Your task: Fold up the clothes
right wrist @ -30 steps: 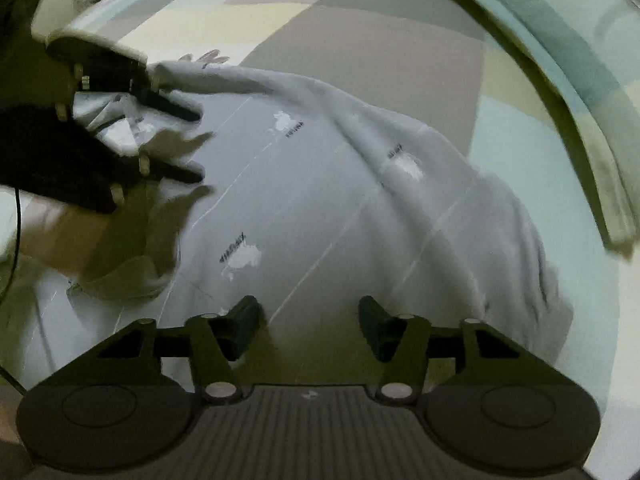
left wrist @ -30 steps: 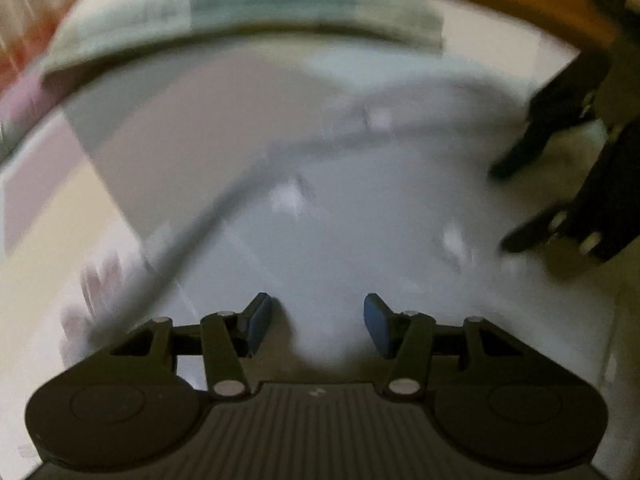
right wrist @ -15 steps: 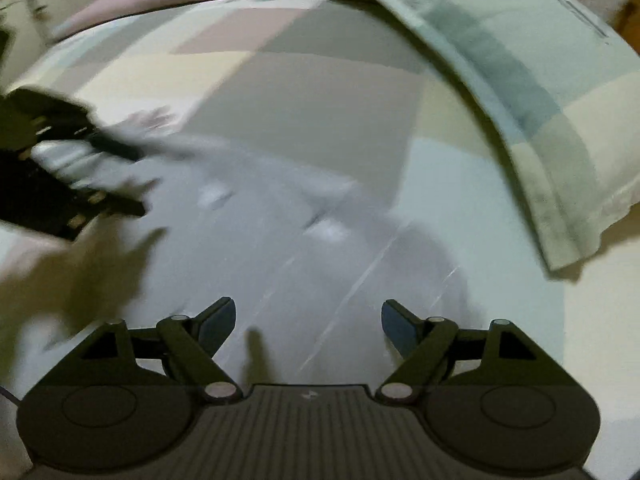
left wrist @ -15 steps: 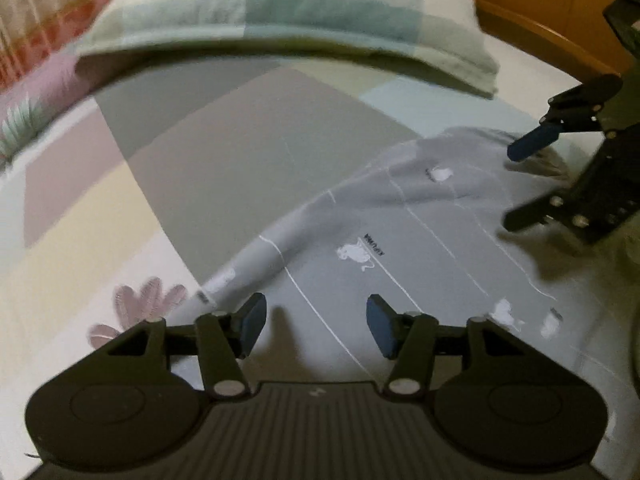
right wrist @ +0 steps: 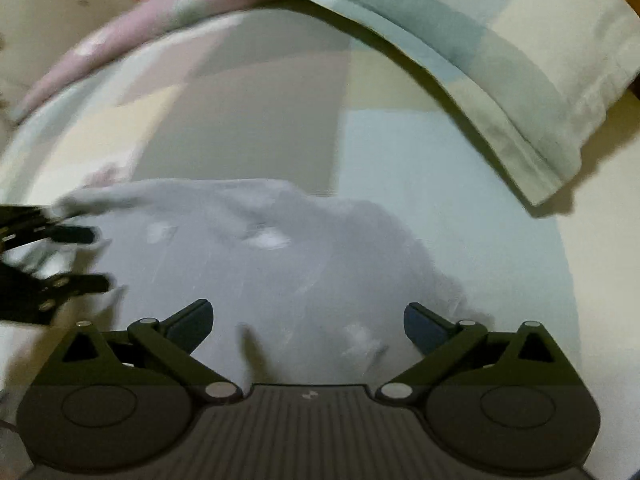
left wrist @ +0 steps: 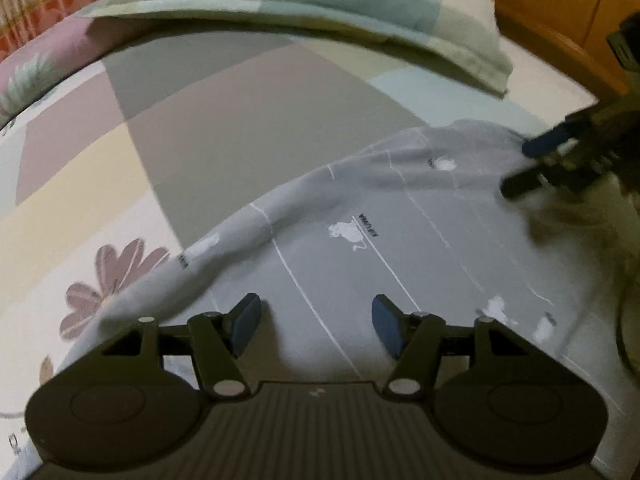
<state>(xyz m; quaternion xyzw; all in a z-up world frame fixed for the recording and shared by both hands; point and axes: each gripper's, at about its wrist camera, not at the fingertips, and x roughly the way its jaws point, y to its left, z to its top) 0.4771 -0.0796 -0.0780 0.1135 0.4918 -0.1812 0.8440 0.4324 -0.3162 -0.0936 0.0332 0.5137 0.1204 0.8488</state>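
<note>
Cloth of soft grey garment [left wrist: 400, 248] lies smooth on patchwork bedsheet [left wrist: 224, 128]; left gripper [left wrist: 316, 320] and right gripper [right wrist: 308, 322] are both opening, empty.

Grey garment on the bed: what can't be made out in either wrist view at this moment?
- Grey garment: its near edge is hidden behind the left gripper in the left wrist view; its kind is unclear.
- Its printed lettering: too small to read there, smeared by motion blur in the right wrist view.
- Right gripper, jaws opening, nothing between them; from the left wrist view it is blurred and cut by the right edge.
</note>
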